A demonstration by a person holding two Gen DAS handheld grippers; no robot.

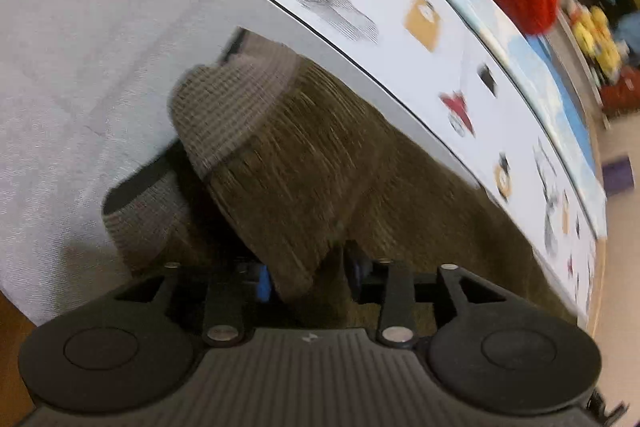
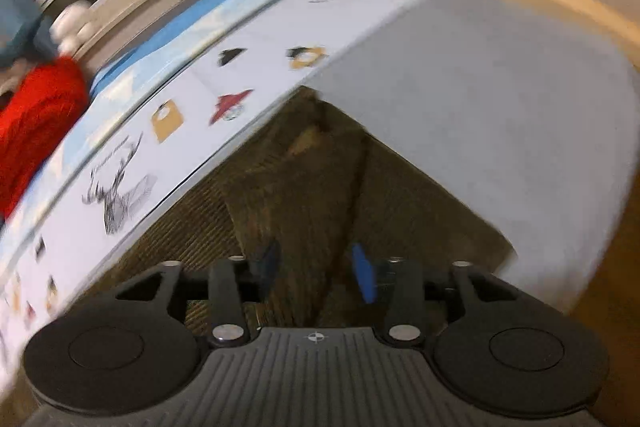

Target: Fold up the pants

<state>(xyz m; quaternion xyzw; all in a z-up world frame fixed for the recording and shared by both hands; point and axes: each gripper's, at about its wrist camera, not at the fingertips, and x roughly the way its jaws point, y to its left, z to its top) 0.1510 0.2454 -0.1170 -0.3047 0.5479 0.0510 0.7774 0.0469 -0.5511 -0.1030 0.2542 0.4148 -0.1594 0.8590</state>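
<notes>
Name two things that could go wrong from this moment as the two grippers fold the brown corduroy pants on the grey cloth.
1. The brown corduroy pants bunch between the parted fingers of the left gripper; the fold may slump unevenly.
2. Fabric also lies between the parted fingers of the right gripper, so withdrawing could snag it and undo the fold on the grey cloth.

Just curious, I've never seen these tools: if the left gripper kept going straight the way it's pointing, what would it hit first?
Most likely the brown pants: a fold already lies between the left gripper's open fingers. The grey sheet lies beyond, though depth is hard to judge.
</notes>
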